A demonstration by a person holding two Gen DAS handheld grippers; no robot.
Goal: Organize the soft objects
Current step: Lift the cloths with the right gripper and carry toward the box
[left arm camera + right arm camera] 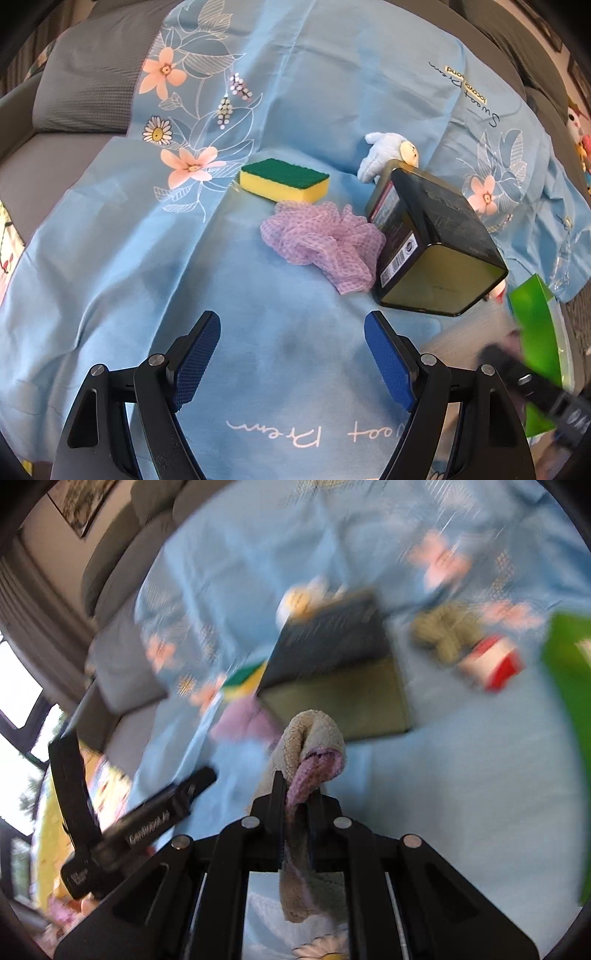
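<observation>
Right tongs (295,794) are pinched on a folded terry cloth (314,738), beige w/ a pink knit edge, soft and looped; its long axis runs along the fingers, the rounded fold pointing far, toward the open mouth of a black box (332,653). Right view is heavily blurred.

Left tongs (291,354) stand spread over the light-blue floral bedsheet (110,258), nothing between the blue textured pads (195,354).

On the sheet, far of them: a yellow sponge (284,180) w/ green scrub top, rectangular, long axis left-right; near it a lilac mesh pouf (321,240), ruffled (touching the box's left side). The rigid, glossy box (436,236) lies tipped over. A pale-blue plush toy (380,155) sits behind it.
</observation>
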